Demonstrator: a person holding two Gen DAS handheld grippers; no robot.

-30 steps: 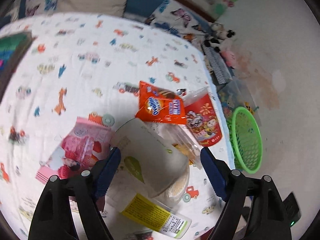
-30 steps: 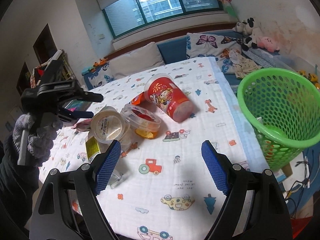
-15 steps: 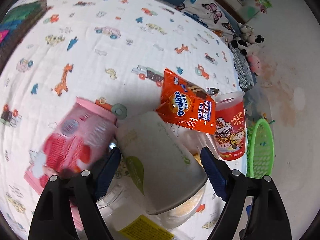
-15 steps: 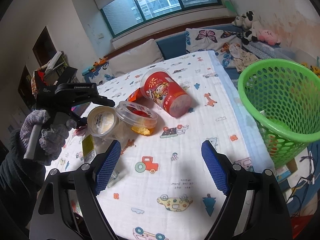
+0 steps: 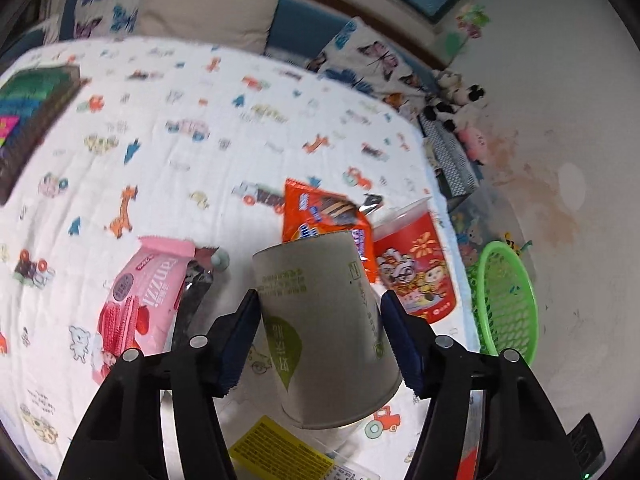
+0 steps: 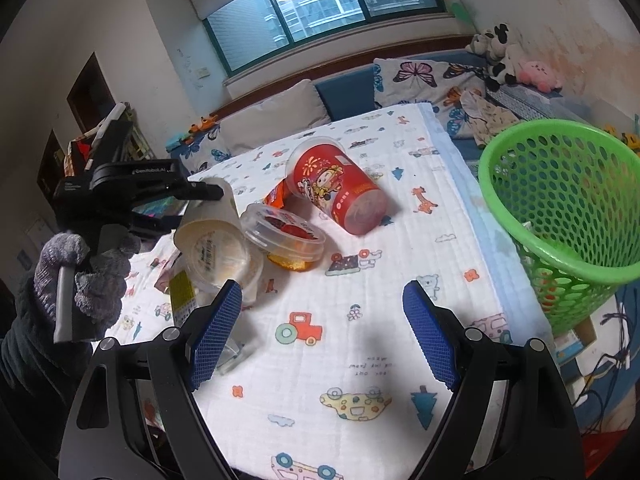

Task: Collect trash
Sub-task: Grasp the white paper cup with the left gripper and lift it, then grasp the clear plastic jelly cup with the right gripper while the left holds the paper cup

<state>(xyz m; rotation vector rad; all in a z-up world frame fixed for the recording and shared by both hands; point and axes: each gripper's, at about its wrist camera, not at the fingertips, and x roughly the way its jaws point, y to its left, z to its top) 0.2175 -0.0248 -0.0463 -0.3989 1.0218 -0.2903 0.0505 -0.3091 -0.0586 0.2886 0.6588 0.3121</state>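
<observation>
A white paper cup (image 5: 320, 320) with a green leaf mark lies between the blue pads of my left gripper (image 5: 320, 300). Its jaws are closing and both pads touch the cup's sides. In the right wrist view the same cup (image 6: 212, 248) hangs tilted in the left gripper (image 6: 200, 200), which a gloved hand (image 6: 84, 276) holds. A red printed cup (image 5: 416, 276) lies on its side beyond, next to an orange snack wrapper (image 5: 320, 212). A pink wrapper (image 5: 140, 296) lies to the left. My right gripper (image 6: 320, 320) is open over bare blanket.
A green mesh basket (image 6: 560, 200) stands off the bed's right edge. A clear lidded tub (image 6: 280, 232) and a yellow-labelled bottle (image 6: 182, 292) lie by the cup. The patterned blanket (image 6: 360, 380) covers the bed; pillows and plush toys sit at the back.
The left jaws have closed from wide apart onto the white paper cup, and the cup has tipped up off the blanket. The right gripper has kept still.
</observation>
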